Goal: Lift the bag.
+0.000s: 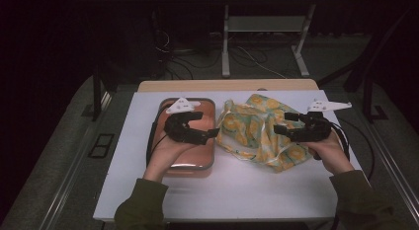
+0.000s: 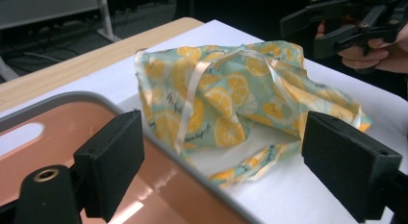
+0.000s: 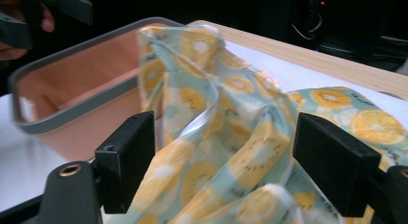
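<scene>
— So where is the cloth bag [image 1: 259, 131] with the orange slices on it?

— It lies in a crumpled heap on the white bench [image 1: 247, 190], just beside the pink tub [image 1: 210, 136]. It is on the tub's right side in the high view. One edge of the bag comes very close to the tub's grey rim. I cannot tell if they touch.

— What is the left gripper [image 1: 213, 133] doing?

— It hangs over the pink tub and points at the bag. Its fingers [image 2: 113, 164] are spread wide apart. Nothing is pinched between them. In the left gripper view you can see the bag past them, with a pale ribbon [image 2: 190, 101] running down it.

— And the right gripper [image 1: 282, 124]?

— It is on the far side of the bag from the tub, and it points back at the bag. Its fingers [image 3: 127, 159] are spread wide too. In the right gripper view the bag lies between them, but the fingers do not press on it.

— Is anything inside the tub?

— I cannot tell, because the hand covers much of it.
</scene>
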{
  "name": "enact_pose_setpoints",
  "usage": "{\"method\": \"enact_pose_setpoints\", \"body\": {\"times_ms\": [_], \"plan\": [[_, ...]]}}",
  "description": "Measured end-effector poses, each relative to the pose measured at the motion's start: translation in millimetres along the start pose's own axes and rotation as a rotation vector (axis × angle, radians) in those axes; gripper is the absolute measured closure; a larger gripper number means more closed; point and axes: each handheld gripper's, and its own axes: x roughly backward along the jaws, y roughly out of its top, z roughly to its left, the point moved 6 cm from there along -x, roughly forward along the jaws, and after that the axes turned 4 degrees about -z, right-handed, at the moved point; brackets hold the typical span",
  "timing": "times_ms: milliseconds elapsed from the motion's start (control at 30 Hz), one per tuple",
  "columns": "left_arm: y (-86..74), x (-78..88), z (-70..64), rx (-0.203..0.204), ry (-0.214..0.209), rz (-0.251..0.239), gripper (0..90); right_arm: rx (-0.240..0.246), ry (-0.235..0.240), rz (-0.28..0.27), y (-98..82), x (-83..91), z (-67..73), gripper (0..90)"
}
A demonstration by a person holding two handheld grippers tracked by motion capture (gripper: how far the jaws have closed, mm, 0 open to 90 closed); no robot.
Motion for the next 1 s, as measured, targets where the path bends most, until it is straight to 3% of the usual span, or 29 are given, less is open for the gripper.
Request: {"method": "enact_pose_setpoints", "body": {"times_ms": [300, 400, 733, 1000], "plan": [[-20.9, 35.5, 3.6, -0.01, 0.019, -0.041, 12.0, 0.041, -0.008, 0.006, -21.4, 20.2, 10.9, 18.9], [-28.1, 46.0, 0.6, -0.009, 0.0, -0.057, 9.8, 0.051, -0.014, 0.004, -28.4, 26.1, 13.3, 18.5], [-49.6, 66.9, -6.4, -0.034, -0.026, -0.078, 0.0, 0.072, -0.036, 0.032, -54.1, 35.4, 19.9, 18.1], [-65.1, 83.7, -6.1, -0.049, -0.011, -0.089, 0.0, 0.091, -0.052, 0.053, -73.7, 36.6, 24.5, 15.6]]}}
